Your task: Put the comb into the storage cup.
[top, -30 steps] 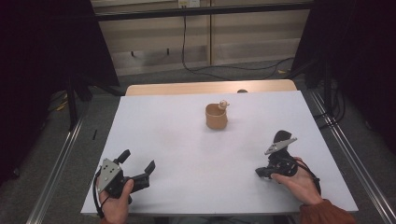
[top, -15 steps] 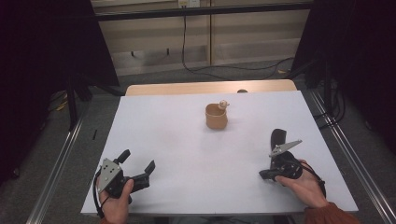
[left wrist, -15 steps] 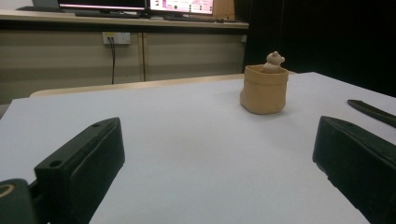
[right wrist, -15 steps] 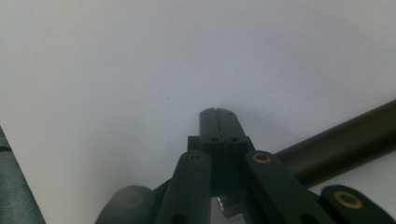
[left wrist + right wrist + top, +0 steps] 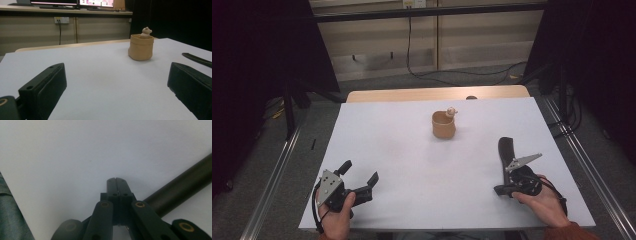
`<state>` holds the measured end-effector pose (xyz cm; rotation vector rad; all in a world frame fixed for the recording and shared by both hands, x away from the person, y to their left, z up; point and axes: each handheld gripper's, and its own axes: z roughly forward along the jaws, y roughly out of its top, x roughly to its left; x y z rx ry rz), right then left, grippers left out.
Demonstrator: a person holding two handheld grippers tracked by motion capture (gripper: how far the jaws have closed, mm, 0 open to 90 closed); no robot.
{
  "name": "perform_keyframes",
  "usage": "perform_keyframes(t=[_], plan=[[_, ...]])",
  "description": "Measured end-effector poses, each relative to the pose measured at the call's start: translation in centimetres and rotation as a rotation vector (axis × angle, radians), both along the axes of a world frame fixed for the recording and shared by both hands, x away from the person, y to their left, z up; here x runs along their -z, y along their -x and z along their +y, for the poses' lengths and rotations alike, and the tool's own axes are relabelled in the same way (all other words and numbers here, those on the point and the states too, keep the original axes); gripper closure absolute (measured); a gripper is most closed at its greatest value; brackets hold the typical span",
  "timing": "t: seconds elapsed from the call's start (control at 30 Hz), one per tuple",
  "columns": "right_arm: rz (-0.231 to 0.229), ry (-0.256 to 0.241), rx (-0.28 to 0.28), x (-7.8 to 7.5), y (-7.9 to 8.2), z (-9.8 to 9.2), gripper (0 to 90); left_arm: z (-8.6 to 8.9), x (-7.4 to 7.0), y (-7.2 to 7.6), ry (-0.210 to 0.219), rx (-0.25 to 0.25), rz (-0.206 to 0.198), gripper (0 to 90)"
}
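— Fingers on the left gripper are spread wide with nothing between them; the right gripper has its fingers pressed together.

— And the tan cup?

— Upright at the far middle of the white worktop, a small figure on its rim. Bare surface lies all around it. Both grippers sit by the near edge, well apart from it.

Black two-jaw tongs, grey three-cornered plates, brass screws, rust-orange sleeve
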<state>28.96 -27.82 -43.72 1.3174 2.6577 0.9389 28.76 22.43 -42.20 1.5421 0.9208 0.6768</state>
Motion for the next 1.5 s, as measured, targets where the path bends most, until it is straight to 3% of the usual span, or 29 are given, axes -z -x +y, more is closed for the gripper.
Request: perform_keyframes(t=[1.5], plan=[[-0.003, 0.006, 0.051, -0.1, 1.8, -2.2, 90.0, 0.1, 0.0, -0.1, -0.006, 0.003, 0.007, 2.2]])
